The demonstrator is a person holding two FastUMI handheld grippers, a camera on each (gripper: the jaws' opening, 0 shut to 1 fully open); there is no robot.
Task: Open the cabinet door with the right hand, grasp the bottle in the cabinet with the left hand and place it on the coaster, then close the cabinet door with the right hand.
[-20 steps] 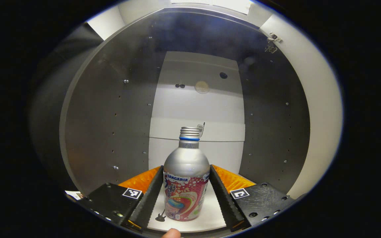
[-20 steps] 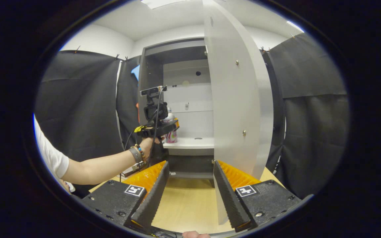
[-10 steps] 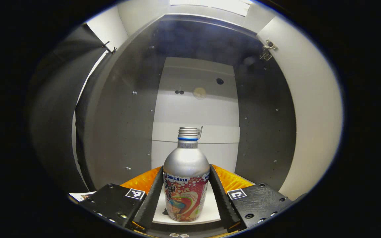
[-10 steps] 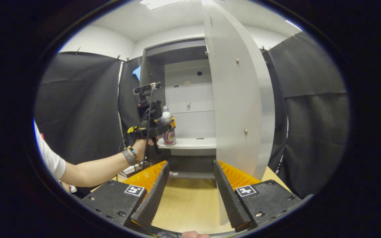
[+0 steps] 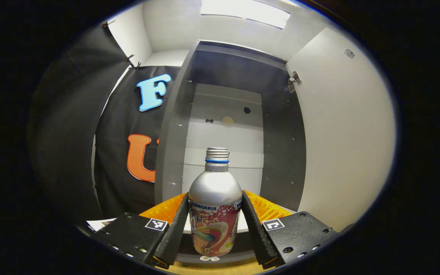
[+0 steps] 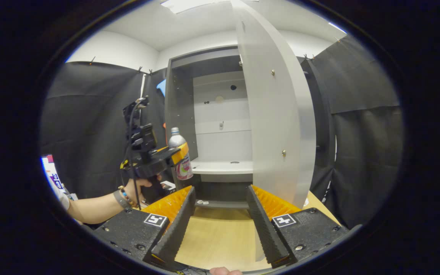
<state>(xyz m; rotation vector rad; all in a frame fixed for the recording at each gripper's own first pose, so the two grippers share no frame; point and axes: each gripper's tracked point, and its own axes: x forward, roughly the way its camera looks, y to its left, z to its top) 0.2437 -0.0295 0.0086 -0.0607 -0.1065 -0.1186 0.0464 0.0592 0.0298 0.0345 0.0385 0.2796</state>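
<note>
Your left tongs [image 5: 214, 225] are gripping the drink bottle [image 5: 215, 212] clear of the cabinet shelf [image 6: 224, 167]; your right tongs [image 6: 220, 221] are gaping empty over the worktop [image 6: 220, 233], the open door [image 6: 277, 126] standing at one o'clock.

We see black cloth [image 6: 90, 126] hung as the booth's wall at nine o'clock and again at three o'clock in the right gripper view; above it runs a white wall [image 6: 113, 47]; a bright ceiling light [image 5: 245, 13] glows at twelve o'clock in the left gripper view; a pale wooden tabletop [image 6: 220, 236] lies at six o'clock.
</note>
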